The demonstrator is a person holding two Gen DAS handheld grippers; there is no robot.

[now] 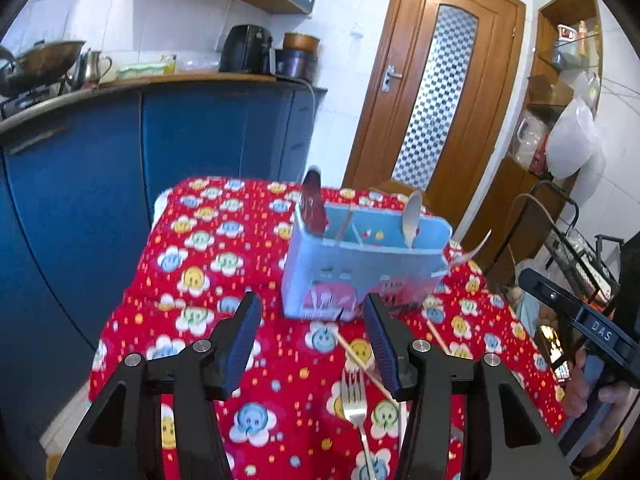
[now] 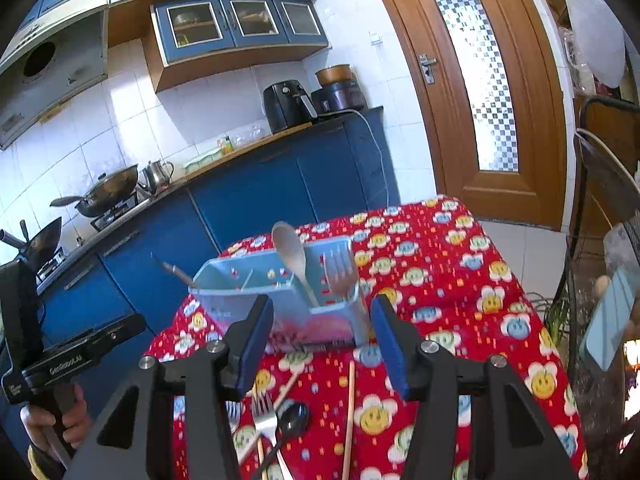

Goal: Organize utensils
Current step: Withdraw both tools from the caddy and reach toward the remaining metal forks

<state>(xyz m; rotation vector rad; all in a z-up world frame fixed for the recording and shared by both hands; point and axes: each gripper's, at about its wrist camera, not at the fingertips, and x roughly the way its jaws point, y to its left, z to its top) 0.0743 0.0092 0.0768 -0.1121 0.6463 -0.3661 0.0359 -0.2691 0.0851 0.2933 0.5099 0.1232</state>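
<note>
From the left wrist view, we're hovering the left gripper point(image 1: 312, 344) just in front of the blue caddy point(image 1: 360, 276), jaws spread wide and holding nothing. The caddy is standing on the red flowered surface point(image 1: 192, 280), and already carrying a red-handled tool point(image 1: 314, 204) at its left end and a pale spoon point(image 1: 412, 216) toward its right. Just this side of the caddy, a fork point(image 1: 354, 400) is lying flat with a chopstick point(image 1: 362, 364) crossing right beside it, partly tucked under our right finger.

Switching to the right wrist view, we're holding the right gripper point(image 2: 320, 344) in front of the same caddy, jaws equally wide and empty. A wooden spoon point(image 2: 292, 256) and a wooden fork-spatula point(image 2: 340, 268) are leaning in the caddy's right compartment. Nearer us than the caddy, the fork, a black spoon point(image 2: 294, 416) and two chopsticks point(image 2: 351, 412) are lying tangled.

Our worry: that pile is overlapping, so closing on the fork could drag a chopstick along. The caddy also looks light, so bumping it could tip it.
</note>
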